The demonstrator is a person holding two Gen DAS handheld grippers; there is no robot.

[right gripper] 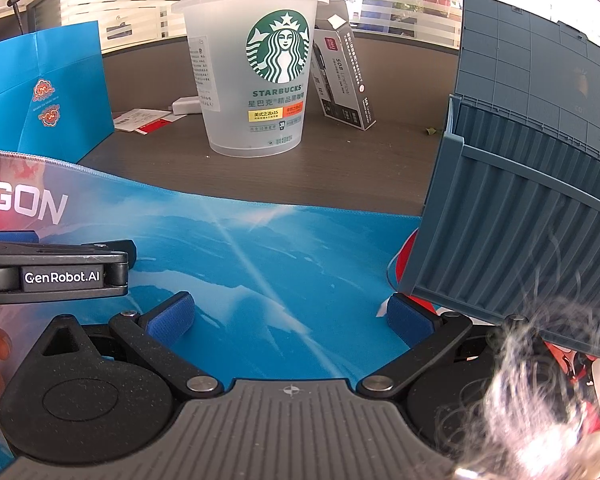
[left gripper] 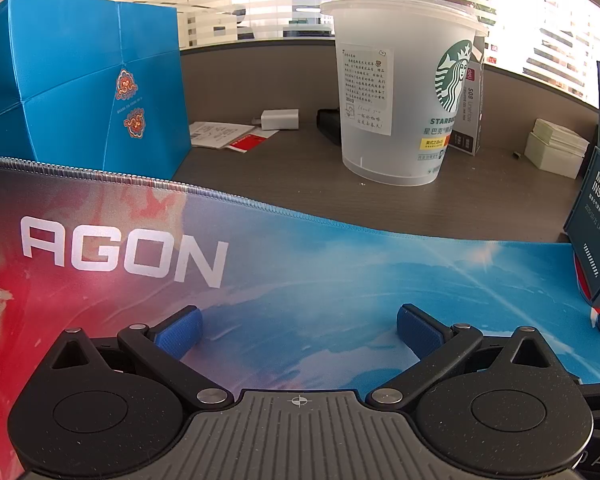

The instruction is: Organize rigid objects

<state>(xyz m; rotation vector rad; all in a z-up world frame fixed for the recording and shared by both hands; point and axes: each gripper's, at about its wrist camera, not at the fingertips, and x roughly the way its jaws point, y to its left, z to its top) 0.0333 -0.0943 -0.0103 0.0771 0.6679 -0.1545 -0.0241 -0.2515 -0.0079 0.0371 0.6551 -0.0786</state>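
A frosted Starbucks tub (left gripper: 396, 92) with a lid stands on the brown desk beyond the AGON mouse mat (left gripper: 260, 272); it also shows in the right wrist view (right gripper: 256, 72). A dark pen box (right gripper: 342, 80) leans behind it. A blue-grey container-shaped box (right gripper: 520, 200) with its lid up sits at the right, partly on the mat. My left gripper (left gripper: 298, 330) is open and empty over the mat. My right gripper (right gripper: 288, 318) is open and empty, its right finger close under the box's corner. The left gripper's body (right gripper: 60, 270) shows at the left of the right wrist view.
A bright blue paper bag (left gripper: 80, 84) stands at the left back. A white charger (left gripper: 280, 119), leaflets (left gripper: 220, 134) and a black item lie behind the tub. A stack of white cards (left gripper: 556, 148) sits at the right. A grey partition closes the desk's back.
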